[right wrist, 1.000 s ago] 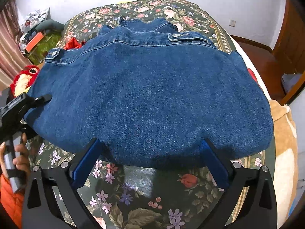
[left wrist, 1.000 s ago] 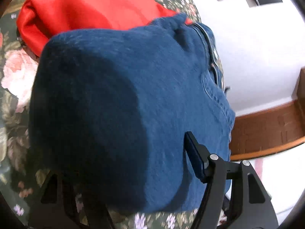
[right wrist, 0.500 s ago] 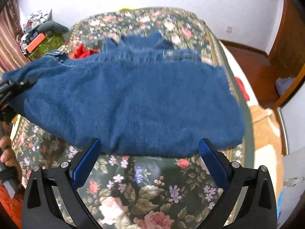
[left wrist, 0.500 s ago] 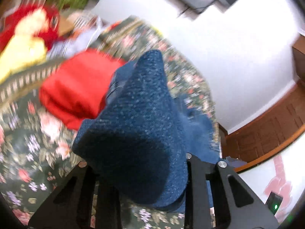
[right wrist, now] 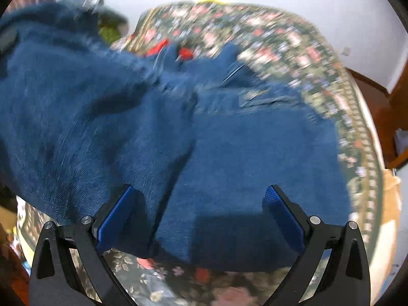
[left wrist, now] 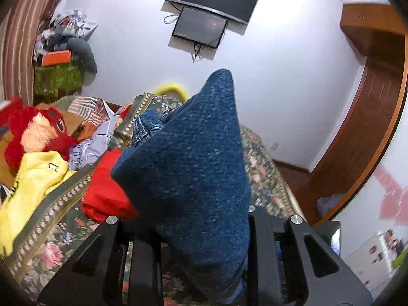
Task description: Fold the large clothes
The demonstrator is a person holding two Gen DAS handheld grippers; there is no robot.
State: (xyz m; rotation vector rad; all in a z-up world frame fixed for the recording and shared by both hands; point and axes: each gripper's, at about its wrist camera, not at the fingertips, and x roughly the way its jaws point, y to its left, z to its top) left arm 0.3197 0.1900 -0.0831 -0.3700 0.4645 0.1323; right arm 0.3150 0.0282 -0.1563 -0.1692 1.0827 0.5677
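A large blue denim garment (right wrist: pixel 229 153) lies on the floral bedspread (right wrist: pixel 318 58). My left gripper (left wrist: pixel 201 232) is shut on a corner of the denim garment (left wrist: pixel 193 158) and holds it raised, so the cloth stands up in a peak in front of the camera. In the right wrist view the left side of the garment is lifted and blurred. My right gripper (right wrist: pixel 199 211) is open, its blue pads (right wrist: pixel 283 216) spread on either side of the garment's near edge, just above the cloth.
A red folded cloth (left wrist: pixel 107 191) lies on the bed beside the denim. A yellow cloth (left wrist: pixel 33 178), a red plush toy (left wrist: pixel 33 132) and clutter sit at the left. A wall screen (left wrist: pixel 211 7) hangs ahead. A wooden door frame (left wrist: pixel 369 127) stands at the right.
My left gripper closed on the garment's corner and lifted it high, tilting up toward the wall. My right gripper moved forward over the near edge, still open.
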